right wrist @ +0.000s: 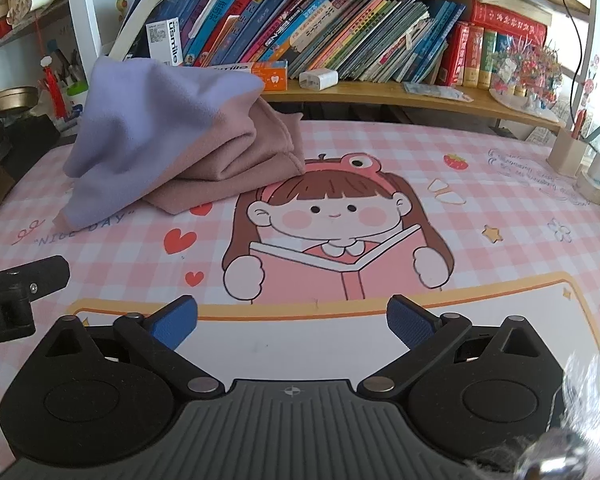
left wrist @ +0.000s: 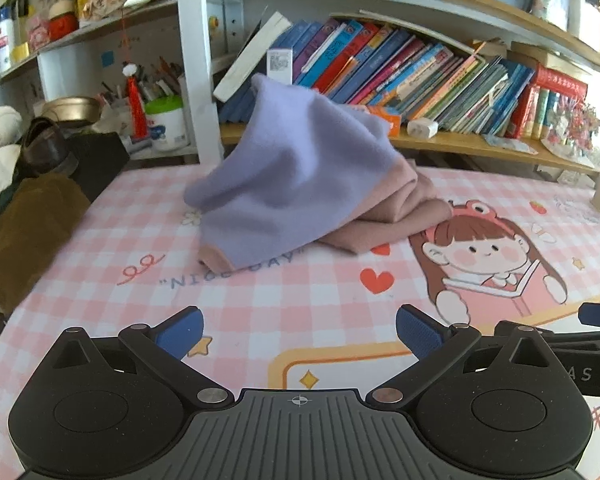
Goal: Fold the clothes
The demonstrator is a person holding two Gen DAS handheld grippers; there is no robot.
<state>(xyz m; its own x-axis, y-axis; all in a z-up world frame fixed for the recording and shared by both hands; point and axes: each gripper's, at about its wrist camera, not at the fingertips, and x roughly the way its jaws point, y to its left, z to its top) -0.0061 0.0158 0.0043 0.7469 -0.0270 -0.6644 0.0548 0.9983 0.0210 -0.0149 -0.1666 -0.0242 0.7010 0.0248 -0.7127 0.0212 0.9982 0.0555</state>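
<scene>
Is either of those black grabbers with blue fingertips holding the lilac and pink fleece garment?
No: the left gripper and right gripper are open and empty, short of the lilac and pink fleece garment.

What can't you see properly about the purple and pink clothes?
- Crumpled purple-and-pink fleece garment: both views show a heap, so its type and sleeves are hidden in its own folds.
- Its far side: hidden behind the heap.
- Printed words on the pink checked mat: partly covered by the garment's edge.

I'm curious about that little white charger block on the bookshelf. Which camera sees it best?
The right wrist view: the white charger sits clear on the wooden shelf, unobstructed. The left wrist view shows it too, but smaller, beside the purple and pink garment.
</scene>
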